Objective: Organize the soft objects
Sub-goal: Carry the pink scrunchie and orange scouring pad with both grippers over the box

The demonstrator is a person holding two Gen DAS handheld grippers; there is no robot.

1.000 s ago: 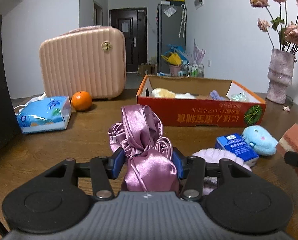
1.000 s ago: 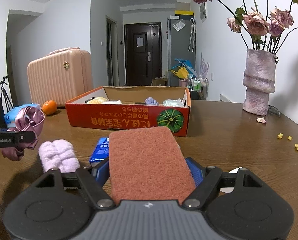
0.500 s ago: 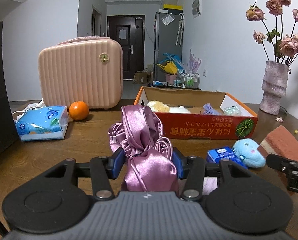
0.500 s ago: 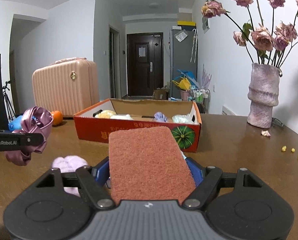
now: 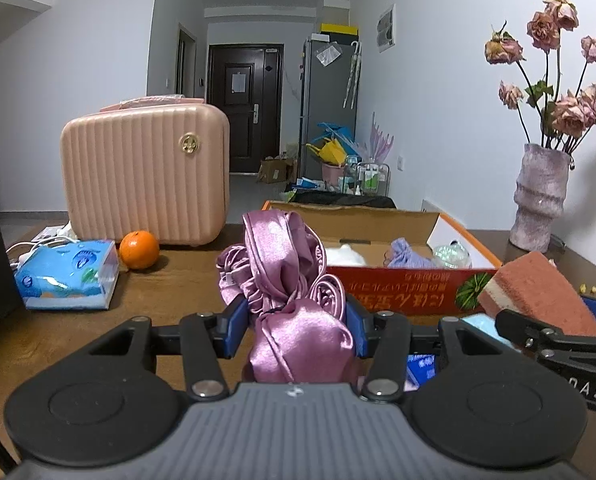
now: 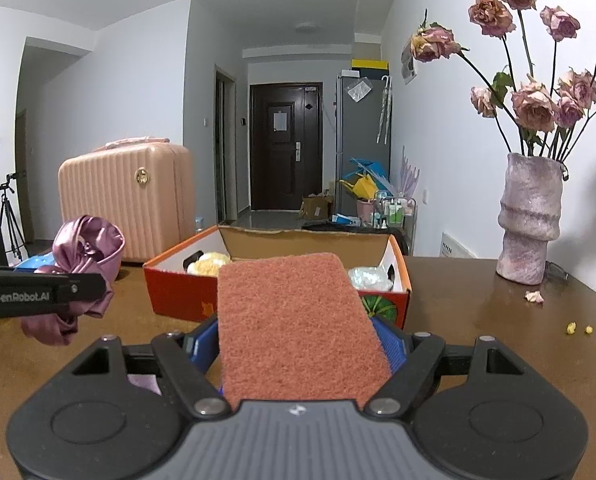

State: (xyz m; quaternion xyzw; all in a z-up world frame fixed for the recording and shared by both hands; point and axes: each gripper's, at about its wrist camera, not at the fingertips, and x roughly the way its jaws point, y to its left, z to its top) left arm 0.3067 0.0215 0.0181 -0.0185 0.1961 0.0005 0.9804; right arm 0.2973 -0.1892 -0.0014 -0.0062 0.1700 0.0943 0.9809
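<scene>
My left gripper [image 5: 296, 330] is shut on a pink satin scrunchie [image 5: 286, 280] and holds it above the wooden table, in front of the orange cardboard box [image 5: 402, 292]. My right gripper [image 6: 298, 344] is shut on a reddish-brown scouring sponge [image 6: 294, 320] and holds it raised just before the same box [image 6: 178, 300]. The sponge also shows in the left wrist view [image 5: 538, 292]. The scrunchie shows at the left of the right wrist view [image 6: 86, 252]. The box holds a yellow plush [image 6: 208, 262], a lilac cloth [image 5: 408, 254] and other soft items.
A pink ribbed suitcase [image 5: 146, 176], an orange [image 5: 139, 250] and a blue tissue pack [image 5: 68, 276] stand at the left. A purple vase with dried roses [image 6: 530, 220] stands at the right. Yellow crumbs [image 6: 590, 332] lie on the table.
Both grippers have risen and moved toward the box with their loads still held. The purple fluffy item, blue carton and blue plush have dropped mostly out of sight below them.
</scene>
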